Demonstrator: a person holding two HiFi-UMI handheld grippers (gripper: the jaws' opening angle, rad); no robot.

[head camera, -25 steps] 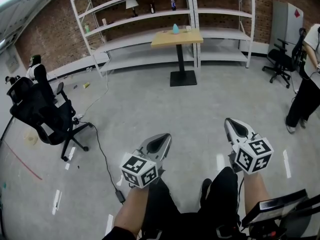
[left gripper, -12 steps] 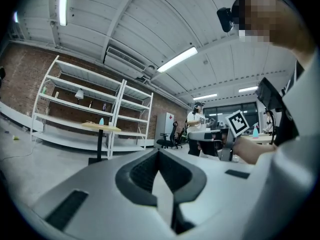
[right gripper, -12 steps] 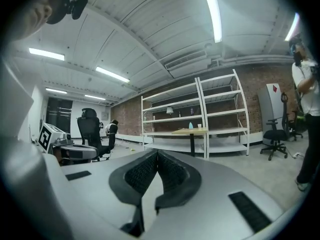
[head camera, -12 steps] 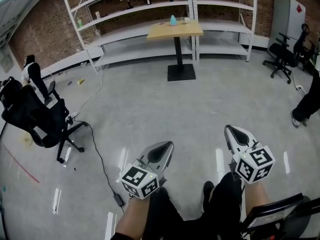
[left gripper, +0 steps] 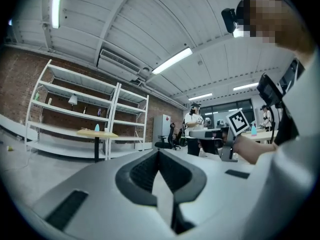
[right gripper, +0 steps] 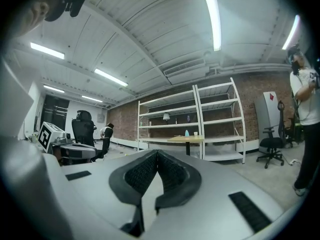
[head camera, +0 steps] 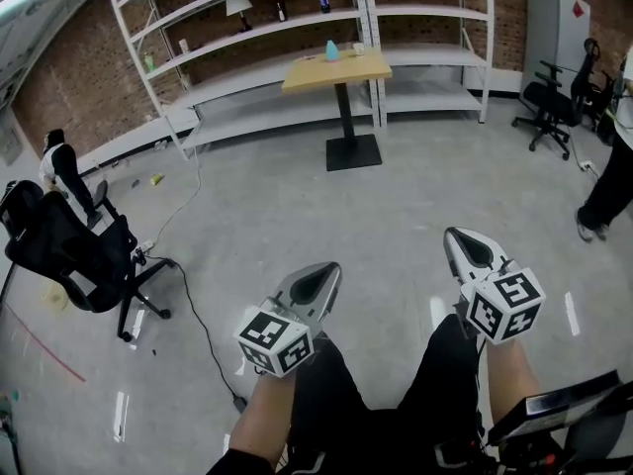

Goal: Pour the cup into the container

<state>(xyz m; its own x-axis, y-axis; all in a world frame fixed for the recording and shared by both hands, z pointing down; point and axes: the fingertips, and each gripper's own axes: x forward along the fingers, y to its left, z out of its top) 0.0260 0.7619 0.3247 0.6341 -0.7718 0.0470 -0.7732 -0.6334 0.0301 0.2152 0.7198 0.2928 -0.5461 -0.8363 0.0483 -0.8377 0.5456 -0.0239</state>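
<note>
A wooden pedestal table (head camera: 336, 70) stands far ahead by the shelving. On it are a small blue container (head camera: 331, 50) and a white cup (head camera: 359, 48), also seen as a blue container (right gripper: 187, 133) and a cup (right gripper: 194, 133) in the right gripper view. My left gripper (head camera: 321, 277) and right gripper (head camera: 463, 245) are held low over my legs, pointing forward, far from the table. Both are shut with nothing between the pads. The pads meet in the left gripper (left gripper: 159, 155) and in the right gripper (right gripper: 157, 156).
White metal shelving (head camera: 257, 38) lines the brick wall behind the table. A black office chair (head camera: 74, 250) stands at the left, with a cable (head camera: 198, 315) running across the concrete floor. A person (head camera: 608, 186) and another chair (head camera: 549, 107) are at the right.
The table has drifted left and slightly nearer in the head view. The person at the right has shifted. Both grippers stay shut, held about where they were.
</note>
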